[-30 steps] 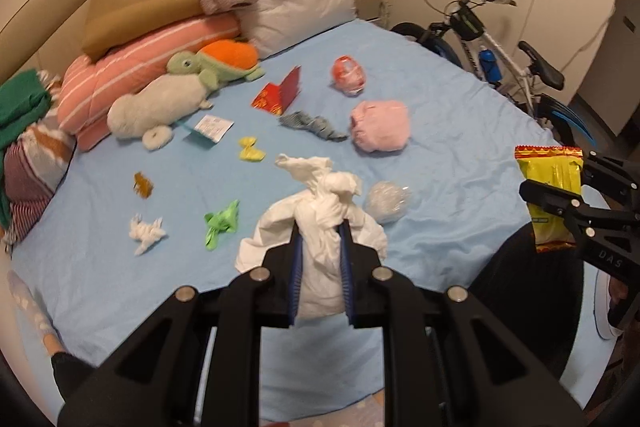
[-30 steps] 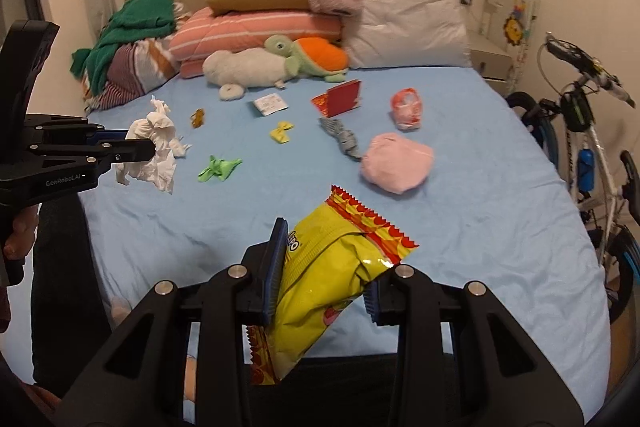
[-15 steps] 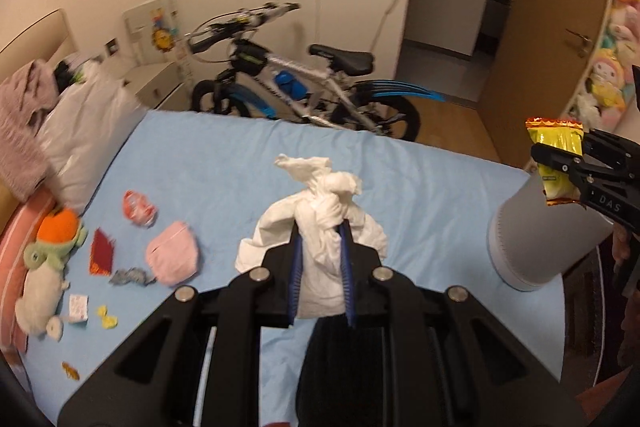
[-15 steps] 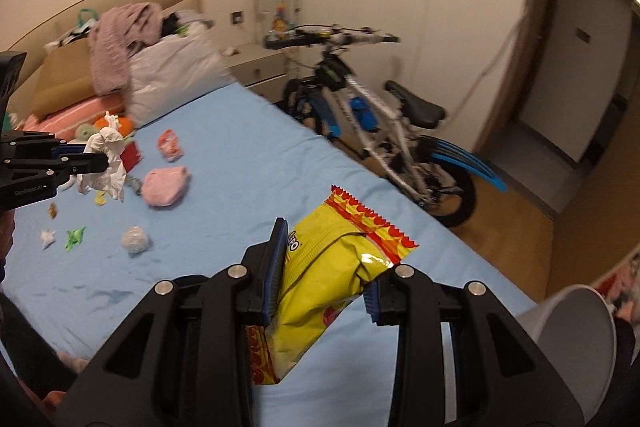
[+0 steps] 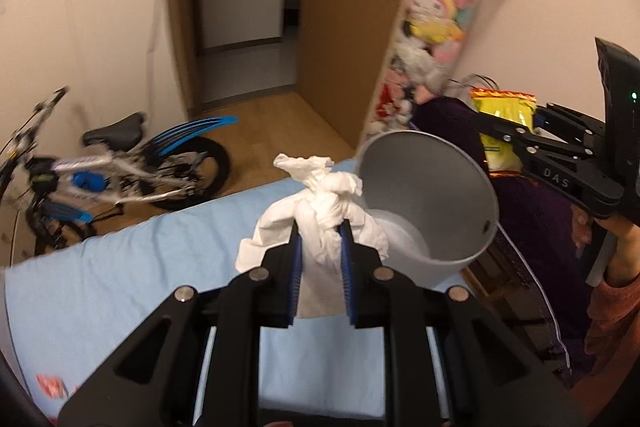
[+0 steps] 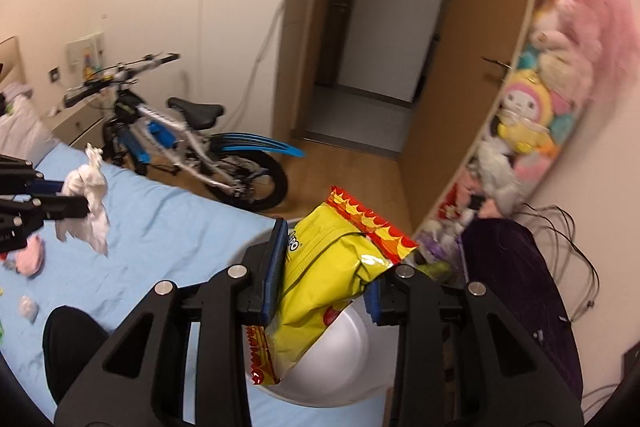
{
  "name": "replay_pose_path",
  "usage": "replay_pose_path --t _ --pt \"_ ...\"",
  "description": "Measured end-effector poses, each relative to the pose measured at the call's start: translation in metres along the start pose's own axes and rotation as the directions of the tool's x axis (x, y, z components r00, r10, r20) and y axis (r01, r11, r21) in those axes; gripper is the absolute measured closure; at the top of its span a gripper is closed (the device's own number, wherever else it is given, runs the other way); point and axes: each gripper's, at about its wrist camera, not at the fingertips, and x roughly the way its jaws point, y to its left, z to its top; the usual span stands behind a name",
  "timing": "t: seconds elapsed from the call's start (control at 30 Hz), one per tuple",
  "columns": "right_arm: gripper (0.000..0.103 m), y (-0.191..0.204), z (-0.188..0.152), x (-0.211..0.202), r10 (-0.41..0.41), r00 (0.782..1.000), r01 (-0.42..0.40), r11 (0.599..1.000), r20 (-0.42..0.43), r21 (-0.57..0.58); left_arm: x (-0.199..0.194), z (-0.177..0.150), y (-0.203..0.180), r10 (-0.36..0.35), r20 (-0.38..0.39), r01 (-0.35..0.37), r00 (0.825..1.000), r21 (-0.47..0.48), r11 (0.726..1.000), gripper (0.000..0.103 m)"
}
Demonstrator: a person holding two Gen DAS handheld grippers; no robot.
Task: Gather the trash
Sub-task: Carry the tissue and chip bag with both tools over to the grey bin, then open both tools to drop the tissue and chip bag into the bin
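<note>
My left gripper [image 5: 322,227] is shut on a crumpled white tissue wad [image 5: 320,203], held above the blue bed just left of a grey trash bin [image 5: 452,187]. My right gripper [image 6: 326,255] is shut on a yellow snack bag [image 6: 324,275] with a red zigzag edge, directly over the bin's white inside [image 6: 332,359]. In the left wrist view the right gripper [image 5: 492,125] holds the bag [image 5: 506,123] at the bin's far right rim. In the right wrist view the left gripper [image 6: 86,205] with the tissue [image 6: 86,203] is at the left.
A white and blue bicycle [image 6: 180,143] stands beside the bed [image 5: 140,267]. An open doorway [image 5: 240,7] and a brown door [image 5: 352,27] lie beyond. A shelf of plush toys [image 6: 532,99] and a dark purple chair [image 6: 516,291] are at the right. Small litter [image 6: 30,255] stays on the bed.
Both grippers swung right, away from the headboard and toward the bin. The bin is now close, under the snack bag. Both grips are unchanged.
</note>
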Motion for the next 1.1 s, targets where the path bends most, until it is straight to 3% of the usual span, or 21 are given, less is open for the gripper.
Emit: replay_pose_path --t 0.23,0.43,0.47,0.5,0.57,0.73,0.93,1.0,1.1 --pt "0.071 -0.054 -0.009 0.012 -0.007 0.999 0.01 0.995 -0.037 0.095 0.053 0.032 -0.063 -0.169 -0.065 0.175 0.983 0.106 0.979 0.085" --pt "0.069 -0.067 -0.013 0.015 0.007 0.999 -0.002 0.995 -0.053 0.101 0.09 0.032 -0.094 -0.23 -0.12 0.246 0.966 0.149 0.958 0.081" --pt "0.063 -0.068 -0.013 0.016 0.013 0.999 -0.007 0.994 -0.053 0.105 0.095 0.031 -0.096 -0.241 -0.132 0.259 0.962 0.144 0.955 0.073" --pt "0.052 -0.068 -0.014 0.018 0.017 0.998 -0.01 0.994 -0.055 0.111 0.099 0.03 -0.097 -0.247 -0.142 0.267 0.958 0.14 0.954 0.053" --pt "0.046 -0.07 -0.014 0.019 0.024 0.998 -0.018 0.993 -0.051 0.121 0.104 0.025 -0.101 -0.219 -0.144 0.241 0.965 0.159 0.957 0.02" --pt "0.046 -0.066 -0.013 0.023 0.031 0.998 -0.024 0.993 -0.061 0.114 0.107 0.009 -0.1 -0.157 -0.122 0.178 0.98 0.186 0.966 0.02" --pt "0.045 -0.037 -0.006 0.024 0.087 0.995 -0.085 0.995 -0.048 0.058 0.087 -0.01 -0.064 -0.084 -0.084 0.092 0.993 0.09 0.992 0.02" --pt "0.043 -0.019 -0.002 0.026 0.129 0.99 -0.128 0.991 -0.047 0.033 0.073 -0.022 -0.047 -0.038 -0.069 0.04 0.997 0.035 0.999 0.02" --pt "0.041 0.015 0.002 0.03 0.205 0.978 -0.206 0.978 -0.046 -0.021 0.049 -0.045 -0.019 0.087 -0.048 -0.089 0.995 -0.037 0.995 0.02"
